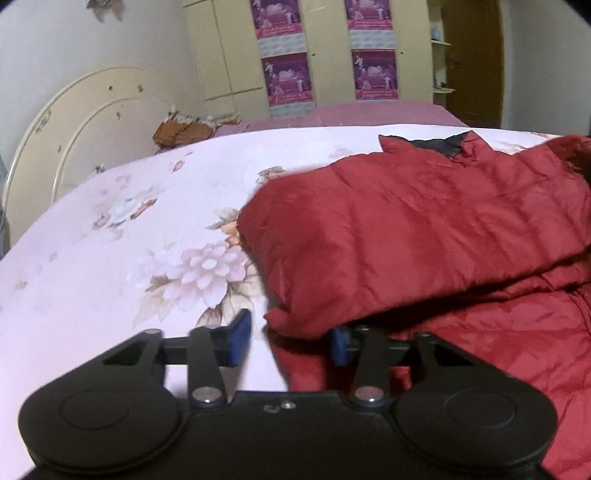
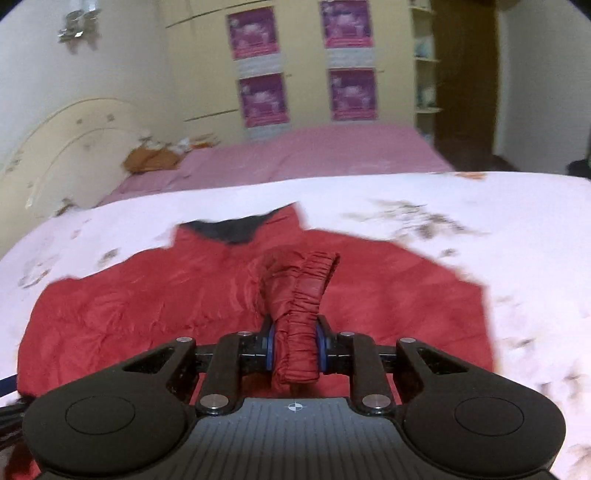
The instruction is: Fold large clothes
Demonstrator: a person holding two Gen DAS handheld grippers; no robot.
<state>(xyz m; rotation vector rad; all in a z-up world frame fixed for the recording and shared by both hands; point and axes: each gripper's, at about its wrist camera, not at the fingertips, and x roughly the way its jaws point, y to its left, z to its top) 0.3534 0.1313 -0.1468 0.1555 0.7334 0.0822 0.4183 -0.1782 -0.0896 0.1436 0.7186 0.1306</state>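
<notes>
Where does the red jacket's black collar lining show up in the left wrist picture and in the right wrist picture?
Left wrist: black collar lining lies upper right of centre, at the red jacket's far edge.
Right wrist: black collar lining sits just left of centre, above the gripped cuff.
Shared landmark: purple posters on the wardrobe.

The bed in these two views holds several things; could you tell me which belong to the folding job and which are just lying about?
Job:
red jacket
elastic cuff, pinched in right gripper
left gripper, at the jacket's edge

Lying about:
floral quilt
brown bundle by the headboard
purple posters
</notes>
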